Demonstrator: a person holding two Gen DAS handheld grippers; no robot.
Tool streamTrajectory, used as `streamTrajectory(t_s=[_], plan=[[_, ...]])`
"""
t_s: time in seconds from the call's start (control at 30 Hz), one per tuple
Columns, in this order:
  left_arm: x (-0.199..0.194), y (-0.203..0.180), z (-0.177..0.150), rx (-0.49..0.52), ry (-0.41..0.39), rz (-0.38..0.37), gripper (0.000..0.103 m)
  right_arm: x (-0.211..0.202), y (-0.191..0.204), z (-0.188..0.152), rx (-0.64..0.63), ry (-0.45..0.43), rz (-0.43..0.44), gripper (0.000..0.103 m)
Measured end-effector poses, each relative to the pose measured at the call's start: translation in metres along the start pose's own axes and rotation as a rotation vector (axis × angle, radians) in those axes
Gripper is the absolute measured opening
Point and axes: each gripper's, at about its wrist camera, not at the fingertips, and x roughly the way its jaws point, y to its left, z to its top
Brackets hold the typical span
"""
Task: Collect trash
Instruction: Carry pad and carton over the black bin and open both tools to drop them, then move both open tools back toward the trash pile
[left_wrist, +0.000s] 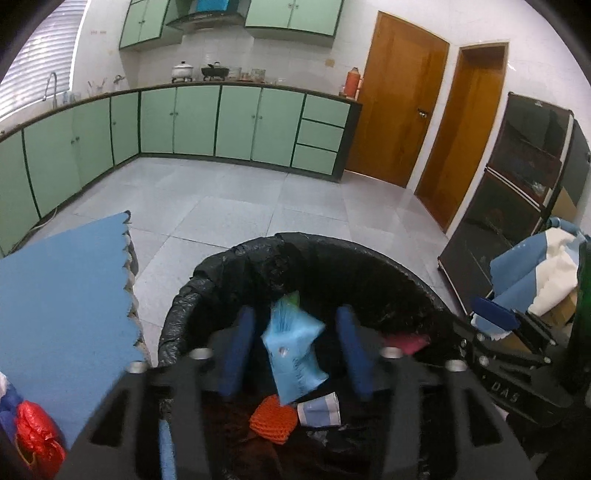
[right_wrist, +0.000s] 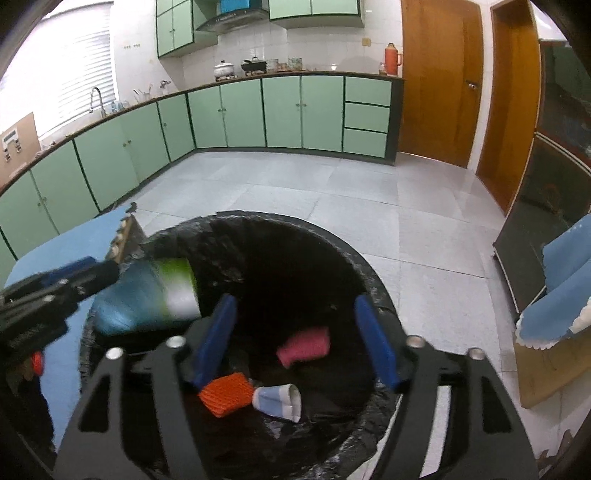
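Bin (right_wrist: 369, 280), black-lined, sits under both tools and holds an orange scrap (right_wrist: 227, 393) and a cup (right_wrist: 279, 402). Left tool (left_wrist: 295, 350) gapes, its blue packet (left_wrist: 291, 354) loose between the pads; right tool (right_wrist: 295, 339) gapes over a pink piece (right_wrist: 304, 347). At nine o'clock the packet might clip the rim and land outside.

A black-lined bin (right_wrist: 373, 288) on the tiled floor (right_wrist: 295, 192) holds a few scraps.

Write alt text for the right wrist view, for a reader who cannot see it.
The right gripper, open and empty, points into a bin lined with a black bag; a pink item blurs between its fingers. On the bottom lie an orange mesh piece and a crushed cup. At left, the left gripper hangs over a blurred blue-green packet.
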Motion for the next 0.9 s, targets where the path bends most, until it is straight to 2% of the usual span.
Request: streamTrajectory(t_s=[0.03,0.1,0.17,0.23,0.4,0.67,0.9], plan=[[-0.002,0.001,0.000,0.002,-0.004,0.001,0.055,-0.001,-0.001,-0.001,0.004,-0.001,-0.007,0.082],[-0.007,0.005,0.000,0.010,-0.013,0.011,0.057,-0.007,-0.002,-0.003,0.015,-0.017,-0.025,0.090],[-0.020,0.012,-0.001,0.013,-0.032,0.030,0.060,-0.012,0.000,-0.005,0.027,-0.019,-0.022,0.093],[-0.033,0.018,-0.002,0.014,-0.056,0.058,0.067,-0.018,0.002,-0.004,0.045,-0.016,-0.010,0.094],[-0.082,0.045,-0.012,0.016,-0.102,0.134,0.069,-0.039,0.033,-0.004,0.020,-0.045,0.034,0.094],[-0.170,0.108,-0.048,-0.049,-0.160,0.334,0.070,-0.067,0.119,-0.009,-0.057,-0.084,0.160,0.094],[-0.229,0.160,-0.091,-0.132,-0.176,0.494,0.070,-0.086,0.196,-0.025,-0.137,-0.105,0.268,0.094]])
